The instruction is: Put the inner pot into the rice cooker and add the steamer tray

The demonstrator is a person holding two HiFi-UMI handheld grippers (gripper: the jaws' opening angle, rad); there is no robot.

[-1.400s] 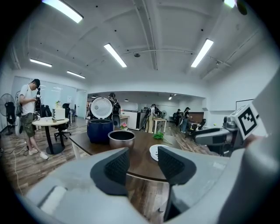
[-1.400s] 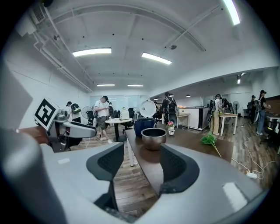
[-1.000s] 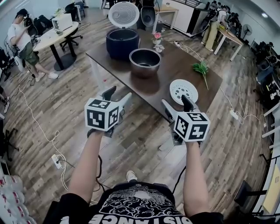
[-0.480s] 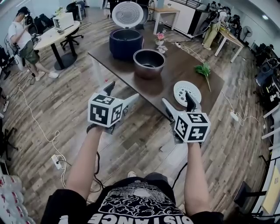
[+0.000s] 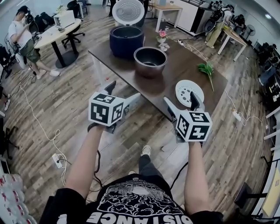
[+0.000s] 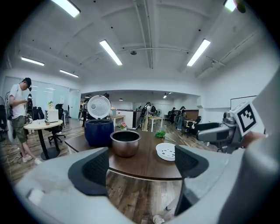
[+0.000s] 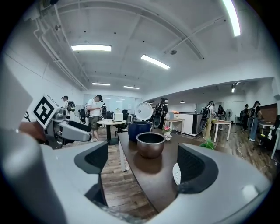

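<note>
at the far left a person stands on the plank floor, whose boards show a streaked wood grain. the left hand-held gripper hangs over that floor, just short of the counter's near edge, and carries a white cube printed with black square markers. its jaws have just been opening and now stand wide apart, with nothing between the dark, ribbed pads.

ahead of it the counter is a dark brown slab with a smooth, faintly glossy top. at its far left end sits the rice cooker, a squat round body in deep blue. its white disc-shaped lid is tipped up and open. just beside the cooker, nearer the person, the inner pot stands upright on the counter. it is a rounded bowl of dull grey metal with a dark hollow. behind it is a small pot of pink flowers.

further right, near the front edge, lies the steamer tray, a flat white round piece pierced with small holes. the right hand-held gripper is held near that tray and carries the same marker cube. its jaws have also just been opening and are spread wide, empty. at the right end a green leafy sprig lies flat on the counter.
</note>
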